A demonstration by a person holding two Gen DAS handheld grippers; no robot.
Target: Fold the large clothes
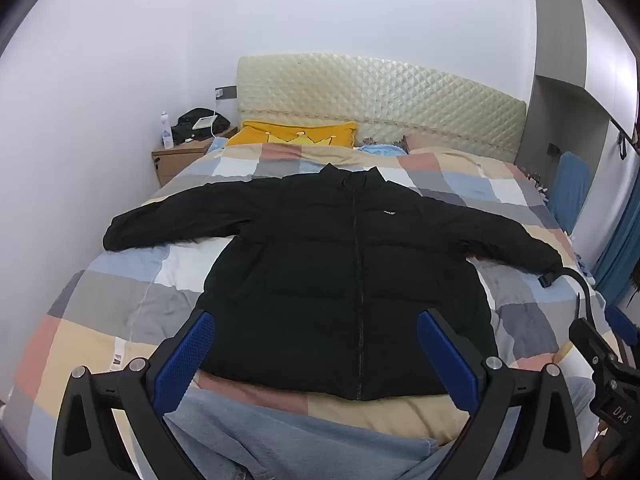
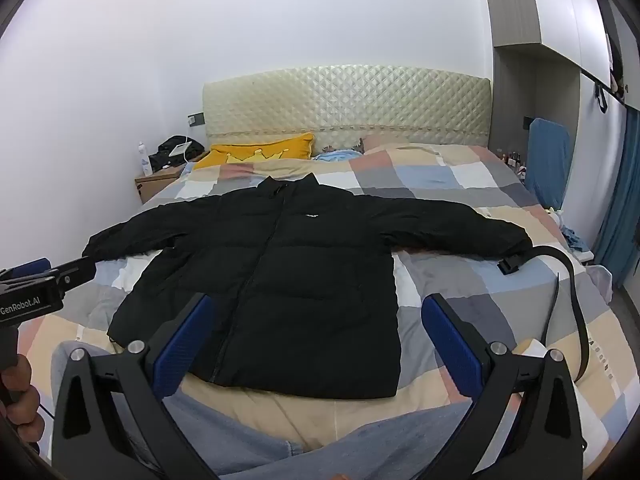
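A black puffer jacket (image 1: 320, 256) lies flat and zipped on the checked bed cover (image 1: 132, 292), both sleeves spread out sideways; it also shows in the right wrist view (image 2: 280, 280). My left gripper (image 1: 316, 356) is open and empty, held above the jacket's hem. My right gripper (image 2: 316, 344) is open and empty, above the hem's right part. The right gripper's body (image 1: 608, 364) shows at the left view's right edge, and the left gripper's body (image 2: 36, 292) at the right view's left edge.
A black belt (image 2: 576, 304) lies on the bed by the jacket's right cuff. A yellow pillow (image 1: 296, 134) sits against the quilted headboard (image 1: 380, 96). A wooden nightstand (image 1: 180, 156) with a bottle stands at the back left. Grey-blue cloth (image 1: 280, 440) lies at the near bed edge.
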